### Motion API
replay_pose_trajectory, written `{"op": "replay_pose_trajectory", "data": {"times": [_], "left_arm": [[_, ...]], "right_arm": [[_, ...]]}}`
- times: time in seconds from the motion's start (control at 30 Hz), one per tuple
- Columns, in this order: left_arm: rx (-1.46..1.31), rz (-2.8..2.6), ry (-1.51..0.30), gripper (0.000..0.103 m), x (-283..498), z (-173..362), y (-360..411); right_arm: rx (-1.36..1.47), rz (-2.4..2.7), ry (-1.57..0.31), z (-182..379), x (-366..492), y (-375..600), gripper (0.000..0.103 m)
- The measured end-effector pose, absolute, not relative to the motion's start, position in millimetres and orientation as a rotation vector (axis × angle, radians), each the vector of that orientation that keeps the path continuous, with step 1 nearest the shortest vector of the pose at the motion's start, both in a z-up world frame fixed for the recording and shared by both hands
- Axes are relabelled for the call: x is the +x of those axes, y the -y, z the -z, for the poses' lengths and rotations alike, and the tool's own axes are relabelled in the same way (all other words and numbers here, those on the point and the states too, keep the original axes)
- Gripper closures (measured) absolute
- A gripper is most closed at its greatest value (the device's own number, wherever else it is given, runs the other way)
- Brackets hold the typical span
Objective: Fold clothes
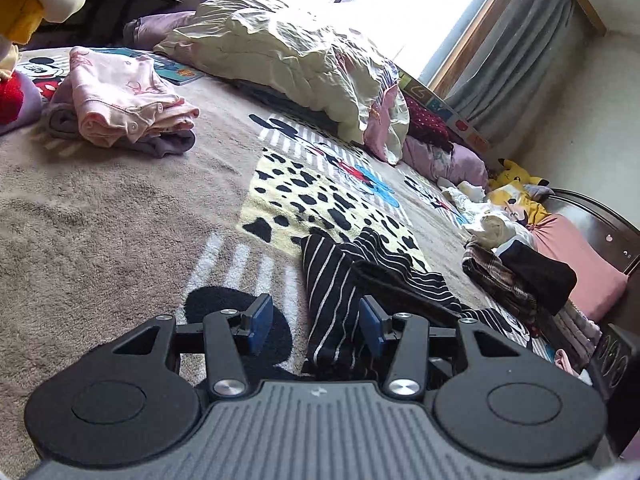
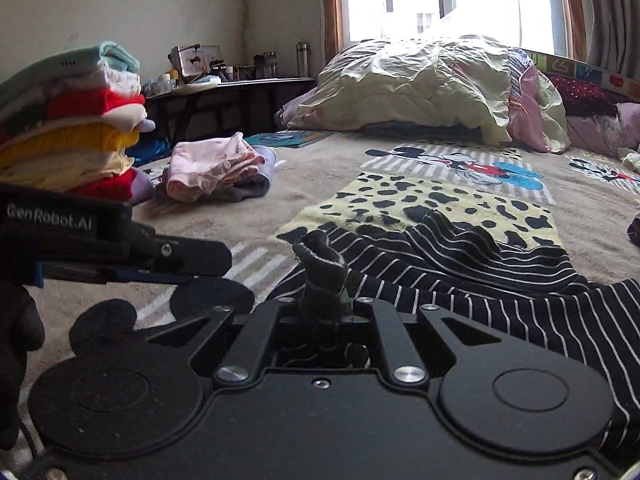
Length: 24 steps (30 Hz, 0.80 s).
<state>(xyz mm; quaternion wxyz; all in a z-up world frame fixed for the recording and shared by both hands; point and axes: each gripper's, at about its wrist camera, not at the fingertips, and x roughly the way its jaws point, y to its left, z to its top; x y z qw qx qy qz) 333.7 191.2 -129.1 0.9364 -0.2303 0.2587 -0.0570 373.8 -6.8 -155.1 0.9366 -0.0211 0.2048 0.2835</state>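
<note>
A black garment with thin white stripes [image 1: 340,280] lies crumpled on the patterned bed blanket [image 1: 120,220]. My left gripper [image 1: 316,322] stands open low over it. A strip of the striped cloth runs between its blue pads [image 1: 260,320], close against the right one. In the right wrist view the striped garment [image 2: 500,276] spreads out to the right. My right gripper [image 2: 324,300] is shut on a bunched-up fold of it that sticks up between the jaws. The left gripper [image 2: 200,270] shows side-on at the left, held by a gloved hand [image 2: 16,340].
Folded pink and grey clothes [image 1: 128,100] sit at the back left, and a tall stack of folded clothes [image 2: 72,128] stands on the left. A rumpled duvet [image 1: 280,52] lies by the window. Unfolded clothes [image 1: 512,264] are heaped at the right edge of the bed.
</note>
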Motion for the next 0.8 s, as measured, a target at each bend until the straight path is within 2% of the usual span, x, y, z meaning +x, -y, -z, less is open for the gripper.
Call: {"op": "replay_pose_trajectory", "data": {"times": [0.07, 0.13, 0.2, 0.27, 0.57, 0.7, 0.8], "left_arm": [[-0.468, 0.121, -0.532, 0.056, 334, 128, -190], [-0.462, 0.121, -0.535, 0.056, 335, 130, -188], [-0.456, 0.124, -0.528, 0.056, 334, 130, -187], [-0.451, 0.127, -0.518, 0.056, 333, 129, -185], [-0.391, 0.228, -0.480, 0.056, 334, 123, -161], [-0.173, 0.393, -0.492, 0.056, 341, 122, -123], [-0.131, 0.308, -0.638, 0.056, 364, 142, -119]], "right_arm": [[-0.039, -0.575, -0.425, 154, 374, 8, 0.096], [-0.031, -0.576, -0.481, 155, 380, 7, 0.091], [-0.033, -0.581, -0.494, 155, 379, 6, 0.069], [-0.060, -0.611, -0.484, 152, 368, 5, 0.054], [-0.099, -0.544, -0.426, 135, 303, 82, 0.055], [-0.018, -0.452, -0.406, 138, 312, 135, 0.056], [-0.002, -0.408, -0.357, 140, 334, 156, 0.057]]}}
